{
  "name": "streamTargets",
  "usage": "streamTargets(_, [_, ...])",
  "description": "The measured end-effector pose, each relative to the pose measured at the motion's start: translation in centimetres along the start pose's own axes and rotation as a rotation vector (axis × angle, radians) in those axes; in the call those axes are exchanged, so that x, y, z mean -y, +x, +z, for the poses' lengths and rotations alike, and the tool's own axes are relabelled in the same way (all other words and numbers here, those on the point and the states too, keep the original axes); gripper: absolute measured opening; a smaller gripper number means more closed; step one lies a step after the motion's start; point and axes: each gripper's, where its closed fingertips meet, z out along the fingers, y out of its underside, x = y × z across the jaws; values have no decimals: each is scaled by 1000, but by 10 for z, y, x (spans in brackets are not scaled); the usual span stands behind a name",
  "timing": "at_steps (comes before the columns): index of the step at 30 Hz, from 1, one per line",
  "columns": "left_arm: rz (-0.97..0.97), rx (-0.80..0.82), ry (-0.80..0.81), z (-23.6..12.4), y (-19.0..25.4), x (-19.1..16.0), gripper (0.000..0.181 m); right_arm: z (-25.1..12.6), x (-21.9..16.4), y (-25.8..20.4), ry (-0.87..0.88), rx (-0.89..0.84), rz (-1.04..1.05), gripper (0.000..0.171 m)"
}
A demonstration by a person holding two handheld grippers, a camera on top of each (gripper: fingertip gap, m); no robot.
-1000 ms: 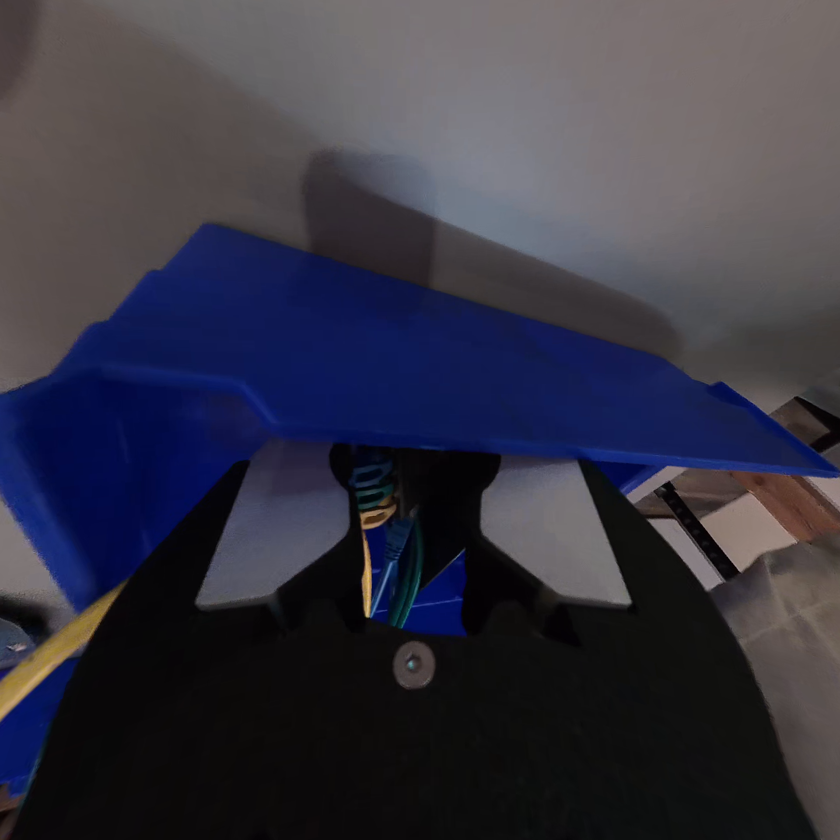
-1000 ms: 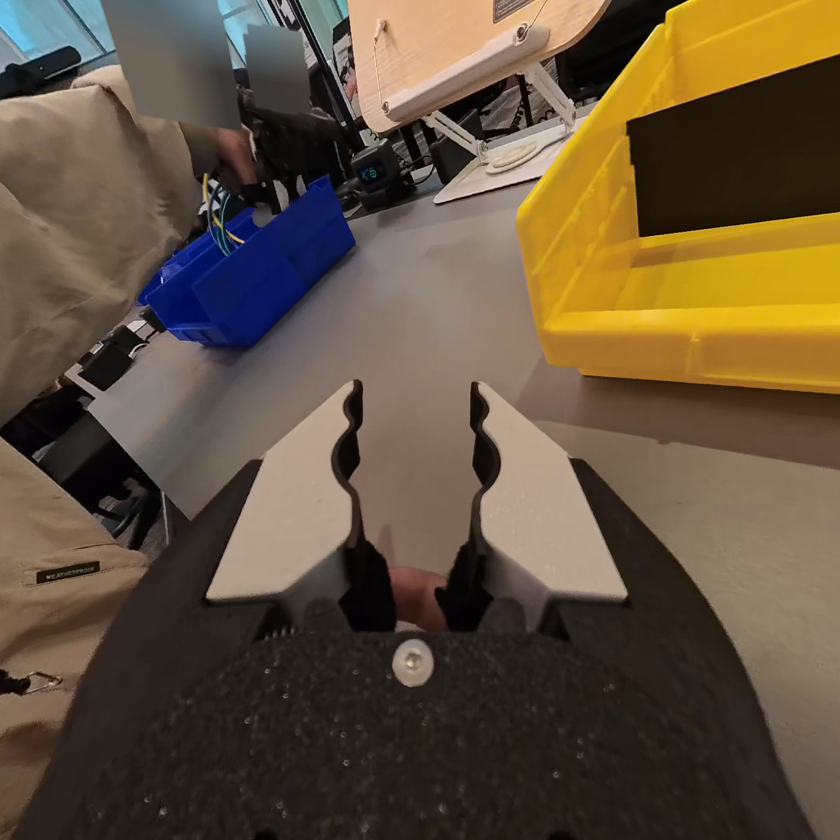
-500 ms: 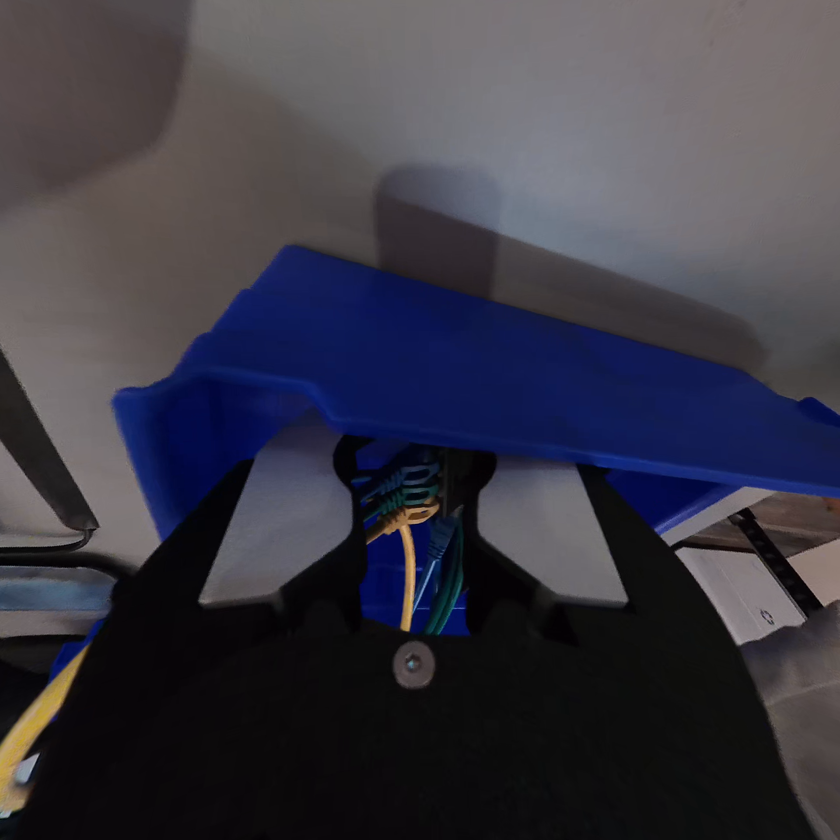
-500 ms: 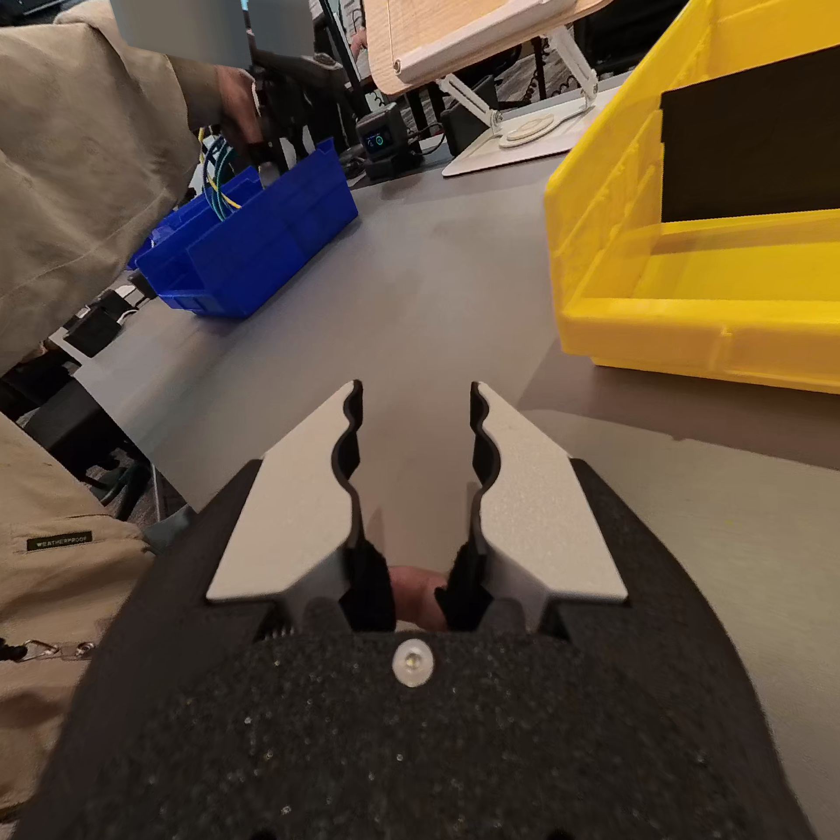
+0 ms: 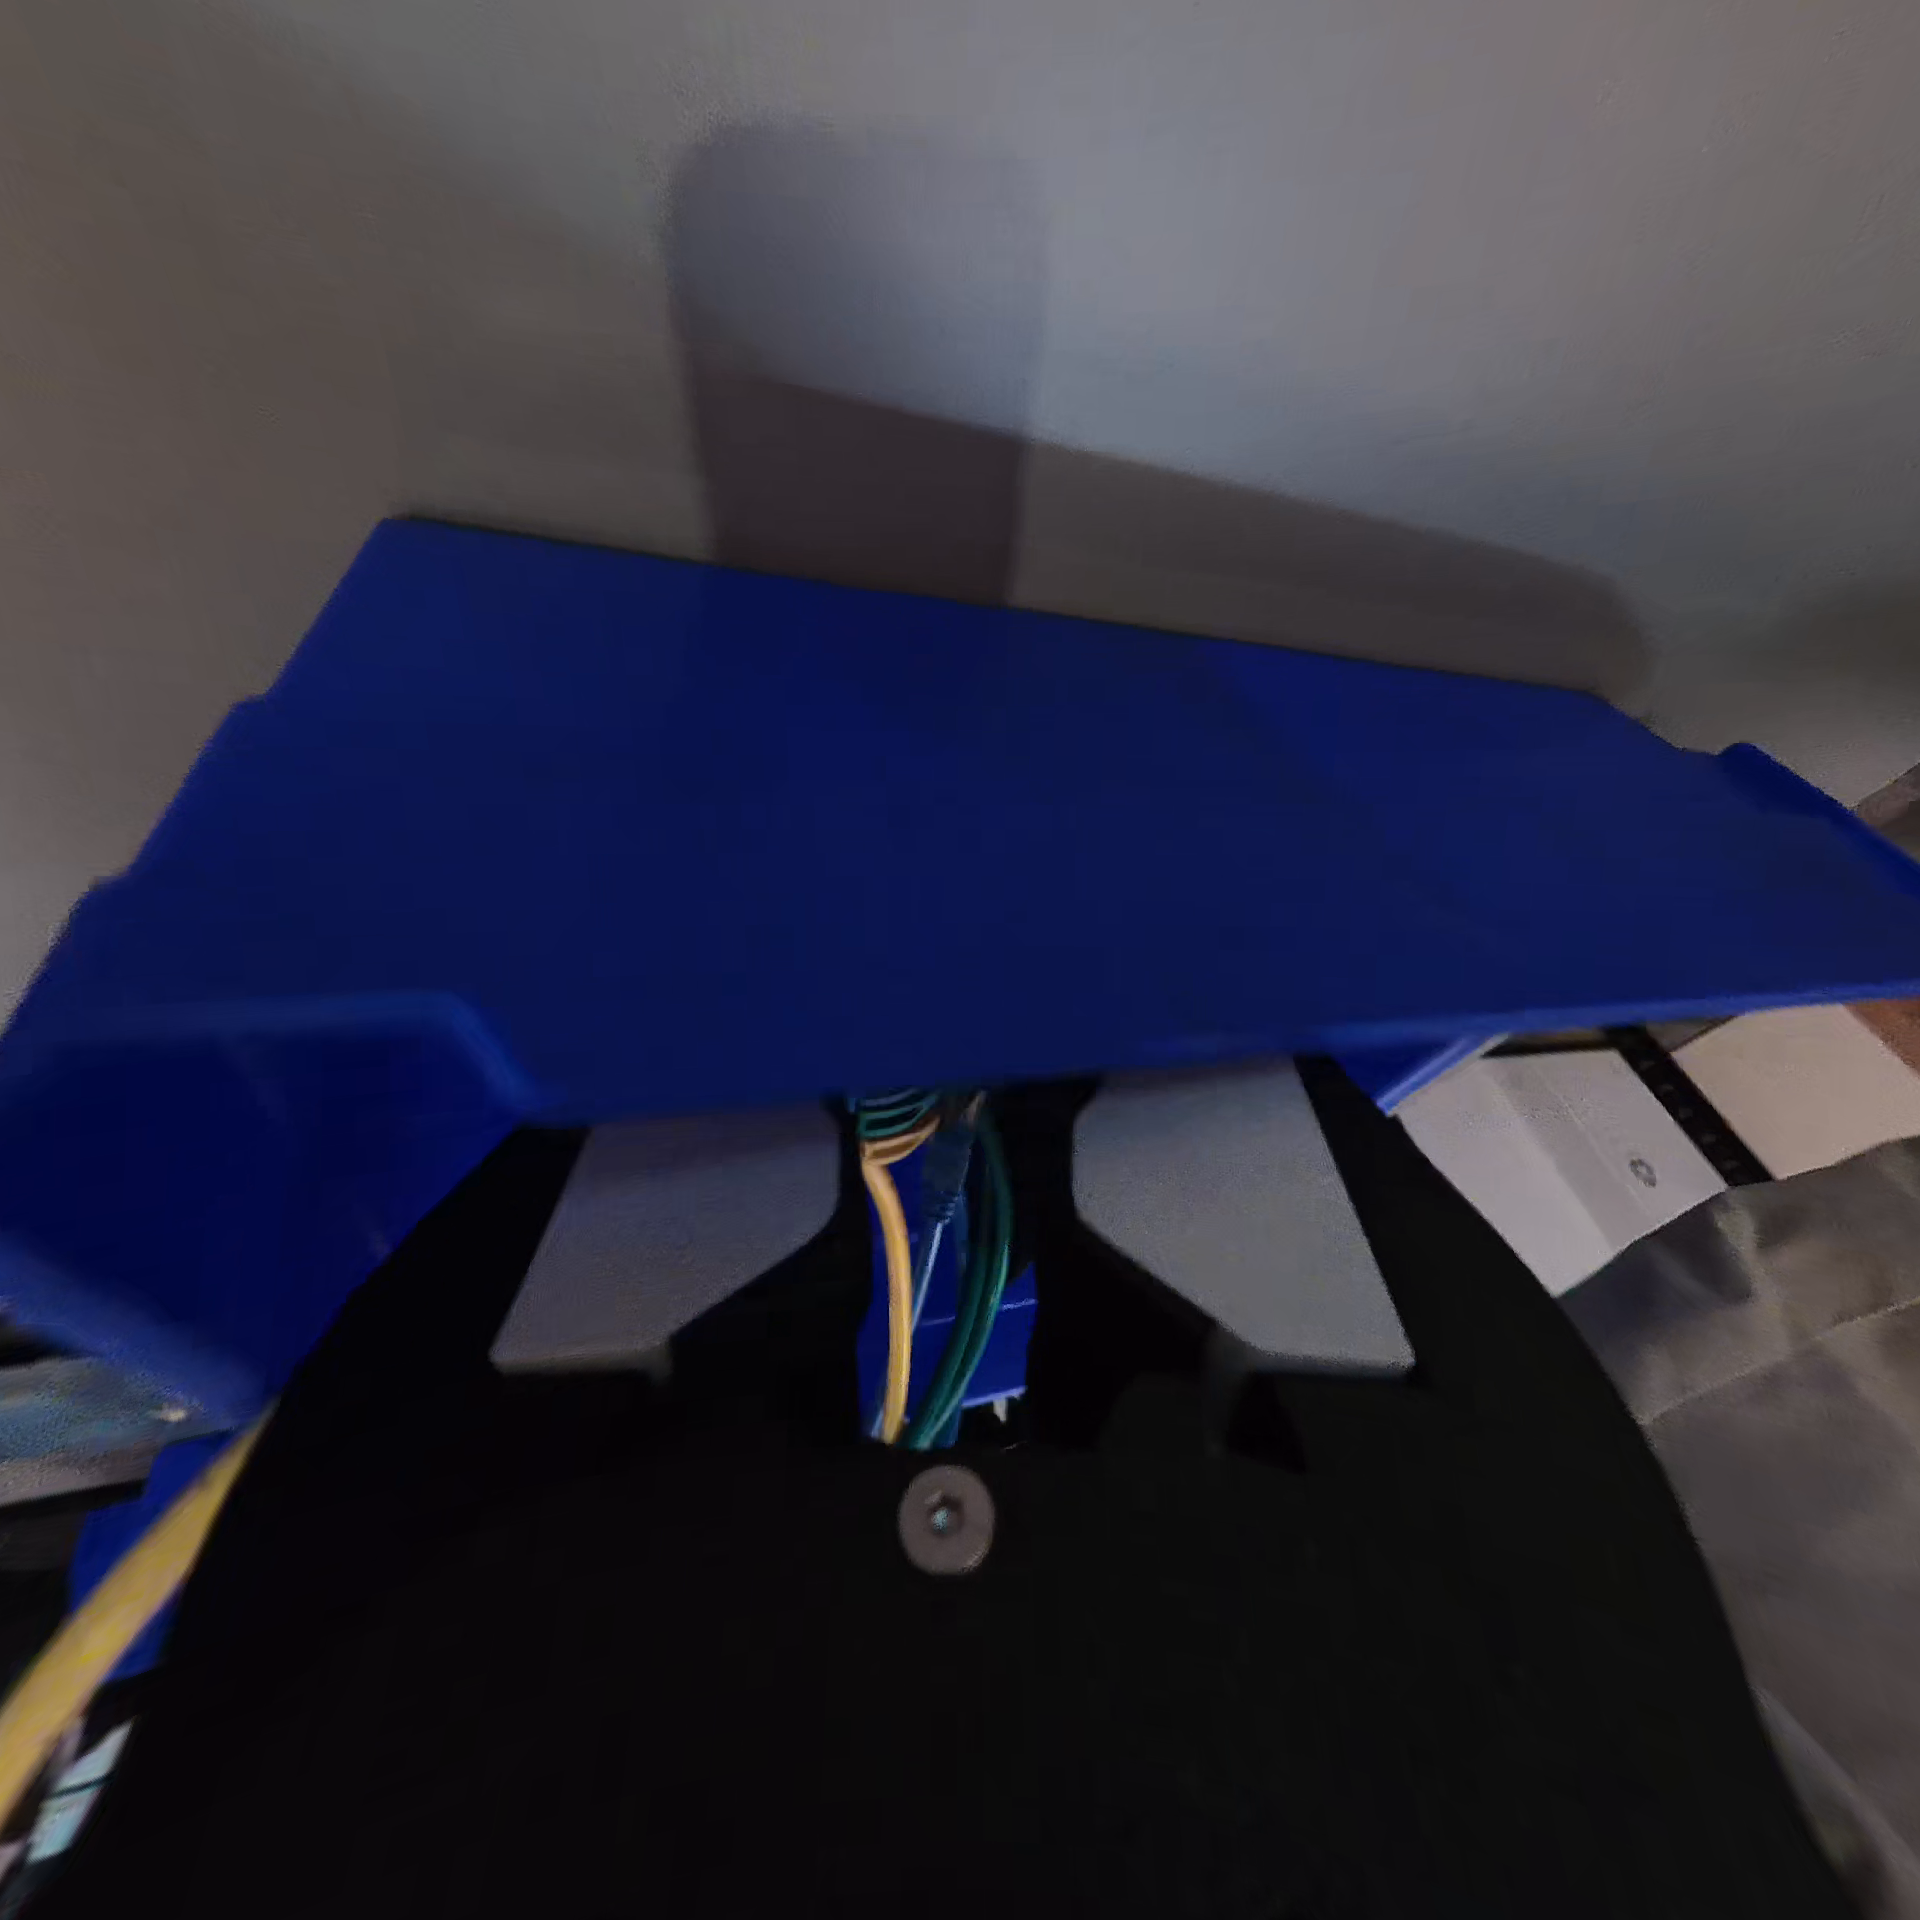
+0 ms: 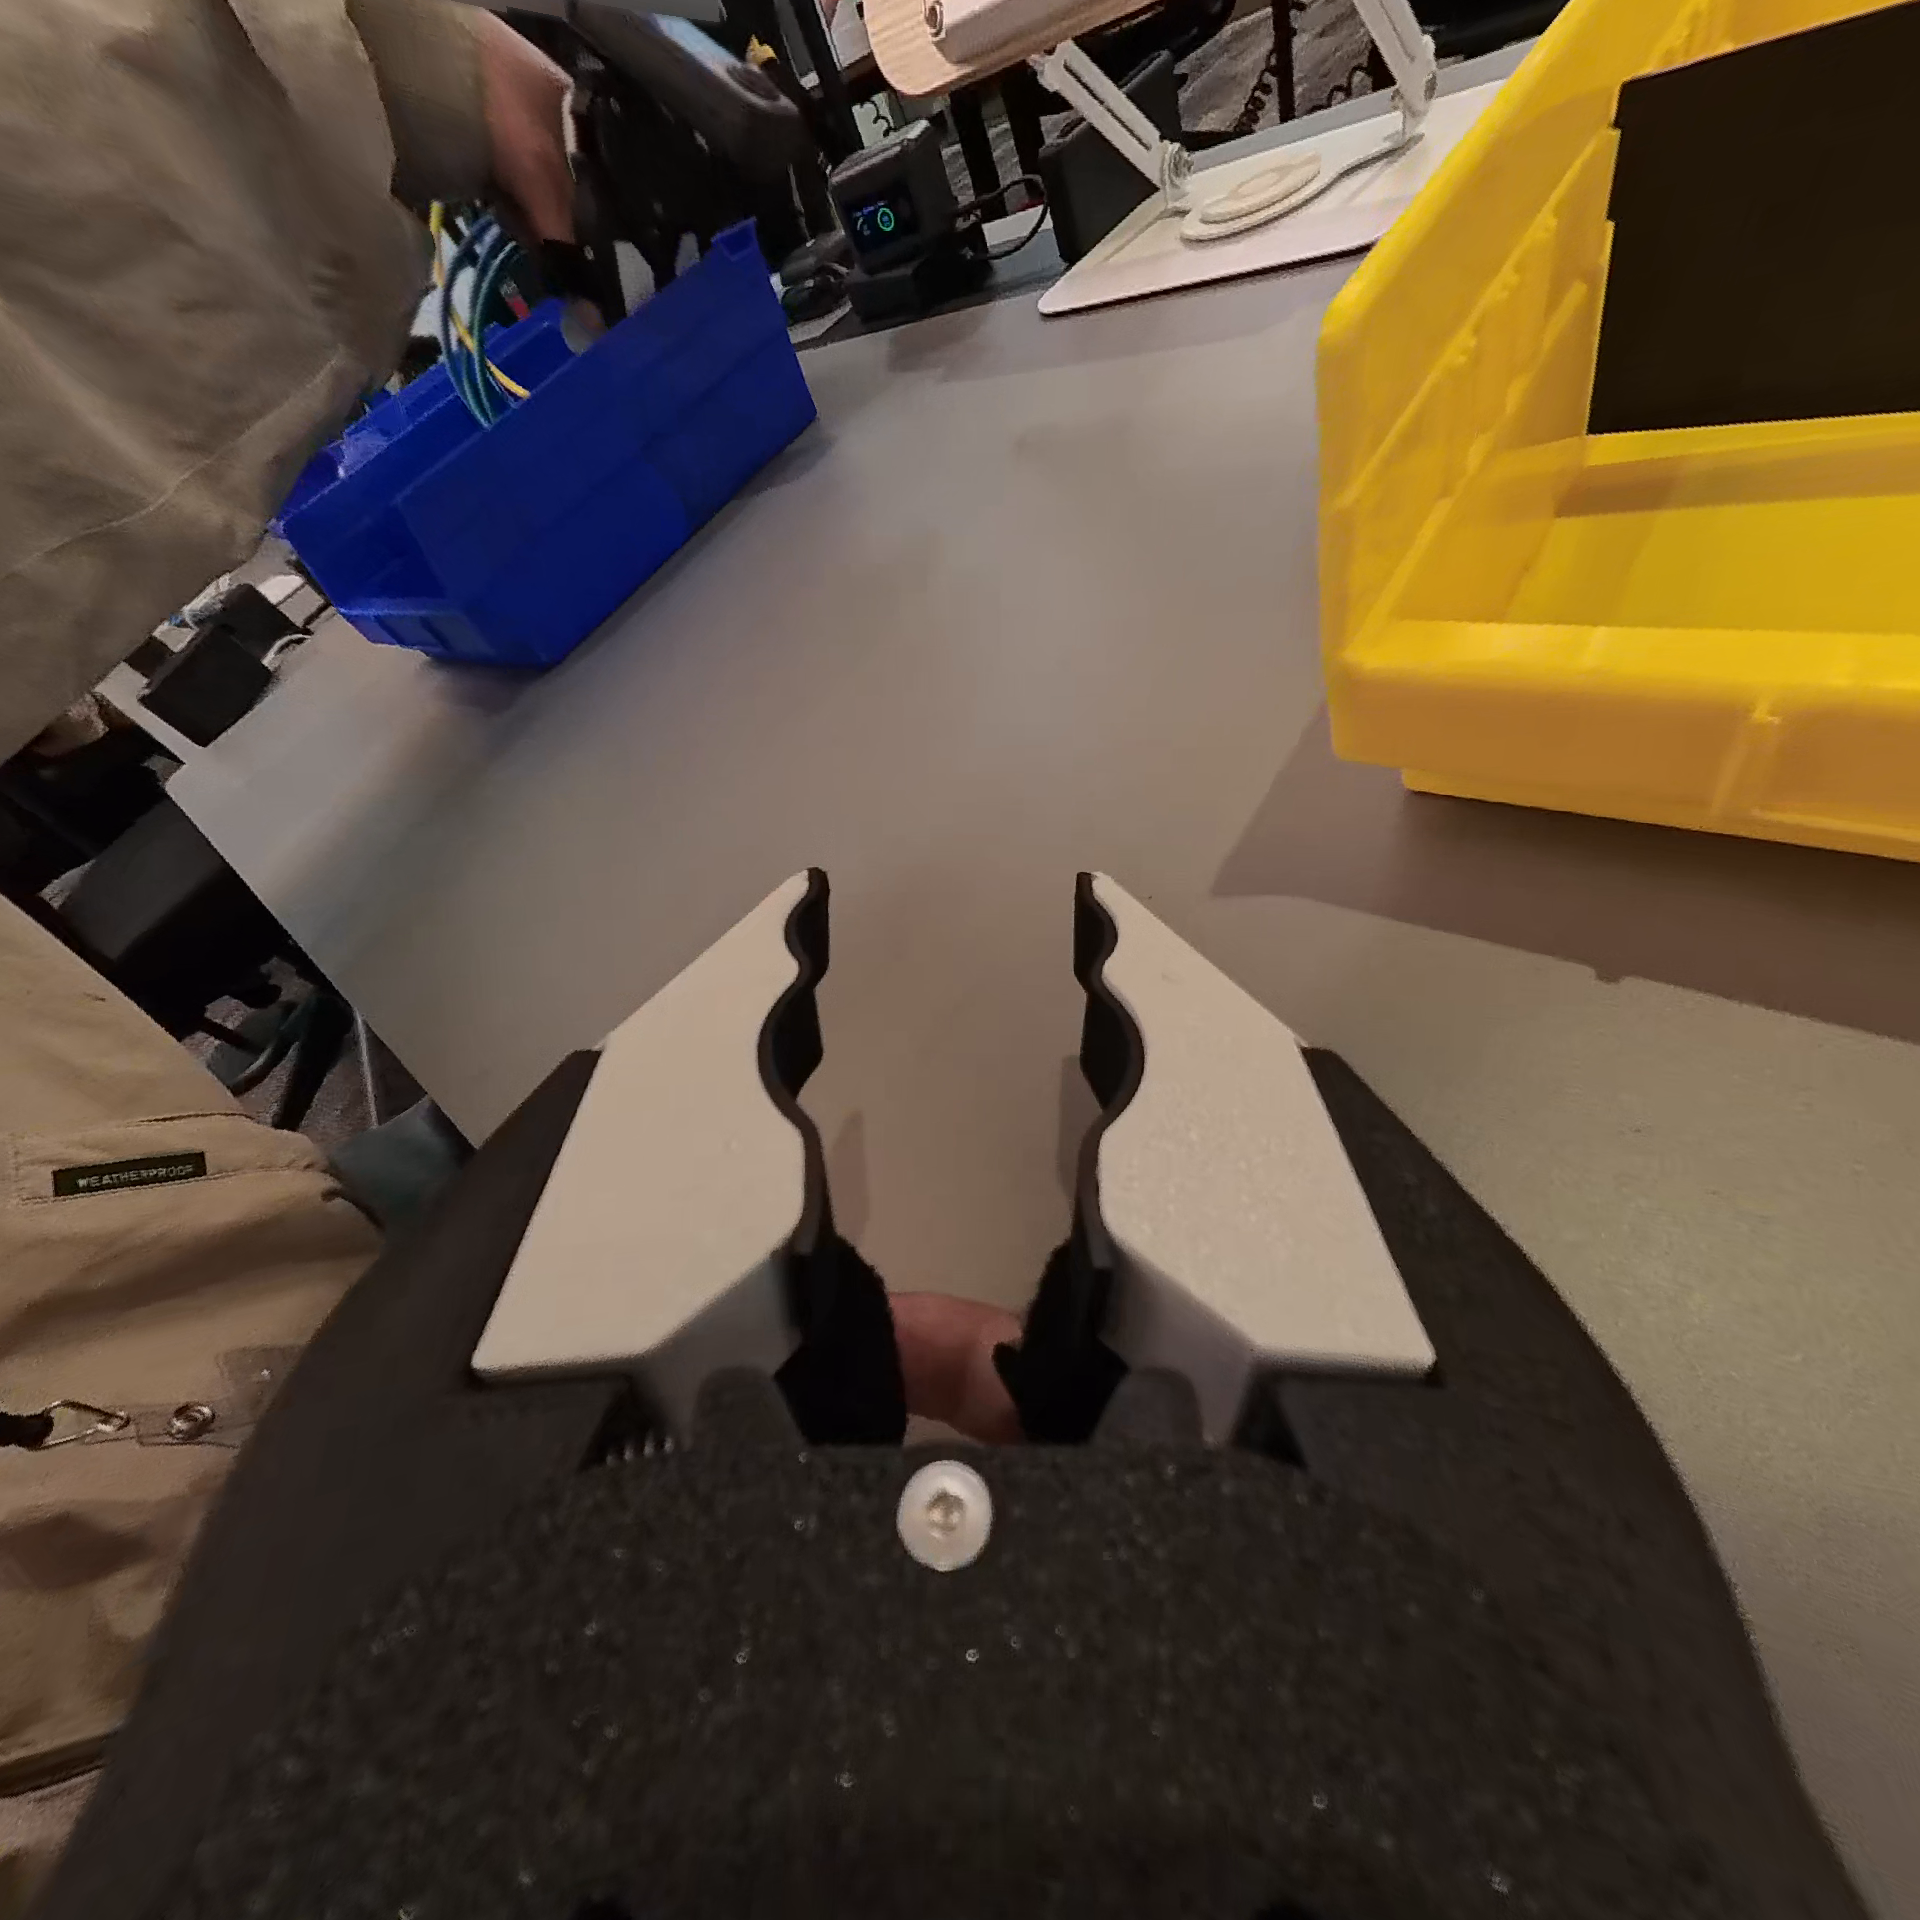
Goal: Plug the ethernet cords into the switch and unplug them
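Left gripper (image 5: 951,1117) sits down inside the blue bin (image 5: 935,831), fingertips hidden behind the bin's near wall; yellow, green and blue ethernet cords (image 5: 935,1247) run up through the gap between its fingers. Whether it is clamped on a cord or merely straddling them, cannot tell: the tips are out of sight and the frame is blurred. Right wrist view shows the same bin (image 6: 582,468) near the desk's far left edge, cords (image 6: 473,343) rising out of it toward the person's hand (image 6: 530,156) on that gripper. Right gripper (image 6: 951,904) hangs over bare desk (image 6: 987,644) near the front edge, jaws apart, nothing between them. Yellow bin (image 6: 1558,623) stands at the right side of the desk, well apart from the blue one. The switch itself is not identifiable in either view; probably in the blue bin. Risks, as judged: the cords are bunched together, so a pinch could catch the wrong one or several; pulling up could drag the light bin, with no second gripper steadying it; a latch tab not pressed would resist. Writing: a small dark label on the tan garment, a small lit screen at the desk's far edge; contents left out.
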Motion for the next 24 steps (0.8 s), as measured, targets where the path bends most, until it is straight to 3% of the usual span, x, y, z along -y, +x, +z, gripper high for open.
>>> streamTargets(1, [-19, 7, 11, -5, 0, -2, 35, 0, 0, 0, 1, 1, 3, 47])
streamTargets(7, [-29, 132, 187, -51, 2, -16, 34, -1, 1, -2, 6, 1, 0, 47])
streamTargets(10, [-43, 218, 359, -92, 6, -26, 33, -1, 1, -3, 8, 0, -5, 47])
streamTargets(17, [-54, 391, 937, -237, 55, -63, 31, -2, 5, -8, 22, 1, -20, 47])
streamTargets(24, [19, 561, 1545, -402, 160, -118, 30, 0, 9, -14, 36, 11, -23, 47])
